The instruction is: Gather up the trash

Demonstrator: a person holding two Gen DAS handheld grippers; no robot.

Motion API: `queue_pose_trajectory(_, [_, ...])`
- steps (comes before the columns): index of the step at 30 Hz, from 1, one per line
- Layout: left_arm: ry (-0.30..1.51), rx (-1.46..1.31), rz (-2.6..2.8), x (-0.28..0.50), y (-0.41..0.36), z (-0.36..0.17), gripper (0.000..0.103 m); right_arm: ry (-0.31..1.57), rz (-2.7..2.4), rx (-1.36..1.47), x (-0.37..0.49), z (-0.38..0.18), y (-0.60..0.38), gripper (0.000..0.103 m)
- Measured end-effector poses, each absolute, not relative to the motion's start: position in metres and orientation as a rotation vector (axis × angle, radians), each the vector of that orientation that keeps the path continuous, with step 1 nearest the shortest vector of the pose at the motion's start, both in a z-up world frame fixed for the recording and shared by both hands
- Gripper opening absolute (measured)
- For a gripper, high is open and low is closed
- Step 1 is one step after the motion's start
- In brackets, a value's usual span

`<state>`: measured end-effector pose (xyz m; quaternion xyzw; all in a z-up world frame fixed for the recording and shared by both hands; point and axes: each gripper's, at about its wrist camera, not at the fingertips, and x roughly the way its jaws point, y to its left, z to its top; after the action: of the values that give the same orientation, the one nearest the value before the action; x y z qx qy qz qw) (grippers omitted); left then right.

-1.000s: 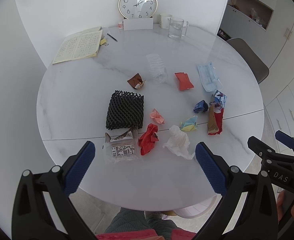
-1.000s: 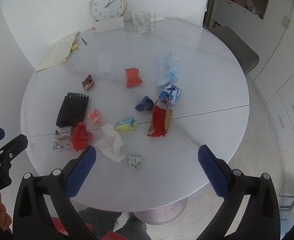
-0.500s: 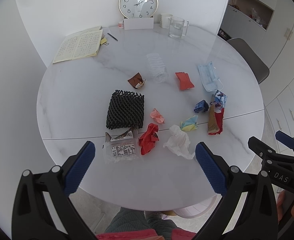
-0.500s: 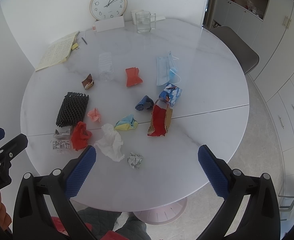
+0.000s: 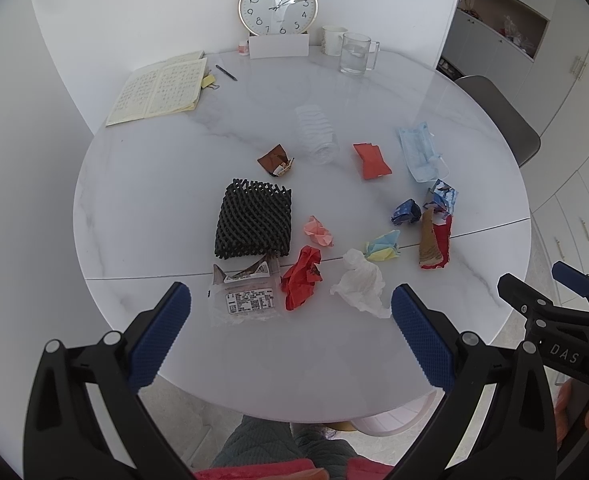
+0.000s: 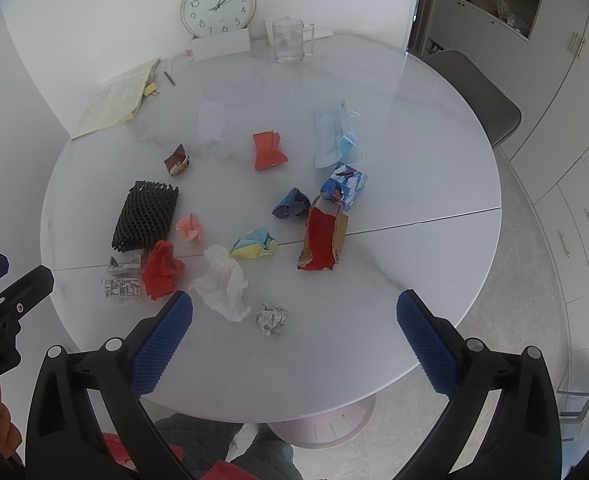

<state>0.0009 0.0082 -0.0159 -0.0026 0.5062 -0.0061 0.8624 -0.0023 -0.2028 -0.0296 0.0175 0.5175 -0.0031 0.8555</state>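
Litter is strewn over a round white marble table: a black foam net, a clear labelled wrapper, red crumpled paper, a white tissue, a pink scrap, a blue face mask and a grey paper ball. My left gripper hangs open above the near table edge, nothing between its fingers. My right gripper is also open and empty, above the near edge, just in front of the grey ball.
At the back stand a clock, a glass mug, a white cup, an open notebook and a pen. A grey chair sits at the right. The person's legs show below the table edge.
Almost nothing has moved; both grippers stay open above the near table edge with only a slight drift of the views.
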Motion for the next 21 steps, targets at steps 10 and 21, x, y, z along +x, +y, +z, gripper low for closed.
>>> queue_pose_trajectory(10, [1.034, 0.019, -0.096, 0.007, 0.033, -0.040, 0.096, 1.086, 0.023, 0.018, -0.002, -0.050, -0.193, 0.101])
queue_pose_trajectory(21, [1.144, 0.016, -0.101, 0.029, 0.088, -0.115, 0.096, 1.130, 0.091, 0.009, 0.004, -0.118, -0.165, 0.101])
